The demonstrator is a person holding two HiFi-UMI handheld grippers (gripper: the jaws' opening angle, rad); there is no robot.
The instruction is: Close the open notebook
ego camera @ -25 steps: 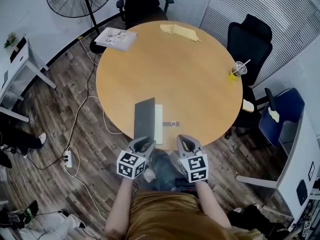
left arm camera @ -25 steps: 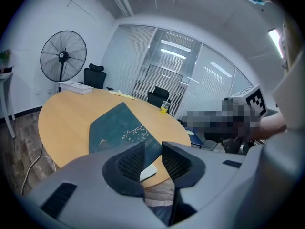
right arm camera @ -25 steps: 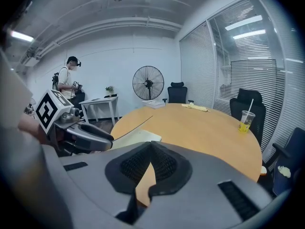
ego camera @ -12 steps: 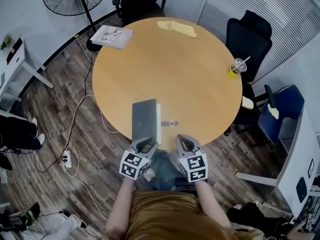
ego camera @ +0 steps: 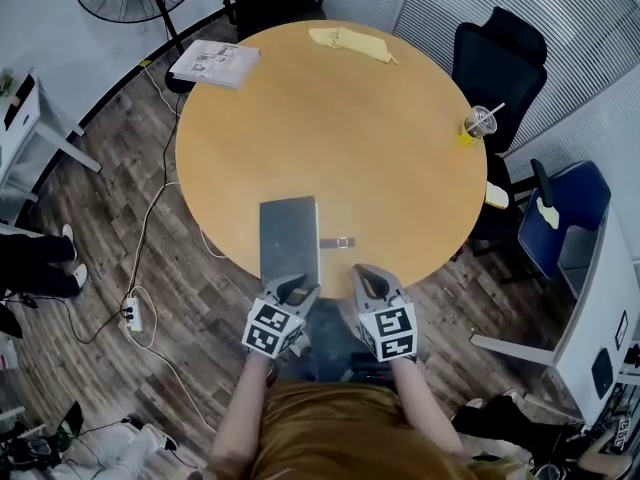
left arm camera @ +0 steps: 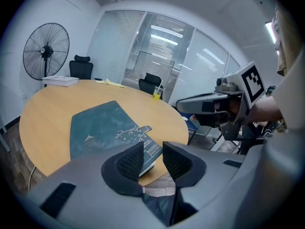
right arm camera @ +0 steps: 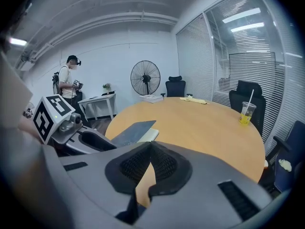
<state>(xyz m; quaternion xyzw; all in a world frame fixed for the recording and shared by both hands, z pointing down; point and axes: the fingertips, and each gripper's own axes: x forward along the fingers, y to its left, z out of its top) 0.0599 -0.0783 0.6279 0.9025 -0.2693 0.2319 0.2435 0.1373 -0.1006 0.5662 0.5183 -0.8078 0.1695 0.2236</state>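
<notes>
- Now the notebook (ego camera: 289, 236) has its dark cover lying flat over the pages. 1 second ago the cover stood tilted up, with a pale strip of page showing along its right side.
- The left gripper (ego camera: 291, 290) has just been opening its jaws. They stand apart with nothing between them, their tips just off the notebook's near short edge.
- The right gripper (ego camera: 370, 281) has its 2 pads pressed together at the tips and holds nothing. It hangs at the near rim of the table (ego camera: 380, 158), beside the left gripper.
- The notebook sits at the near edge of this round wooden table, straight ahead of the left gripper.
- Its long axis runs from the person toward the table's middle.
- Its strap (ego camera: 340, 242) sticks out to the right onto bare wood.
- 1 clear plastic cup (ego camera: 477, 125) stands at the table's right rim, well apart from the notebook. It holds yellow drink and a straw.
</notes>
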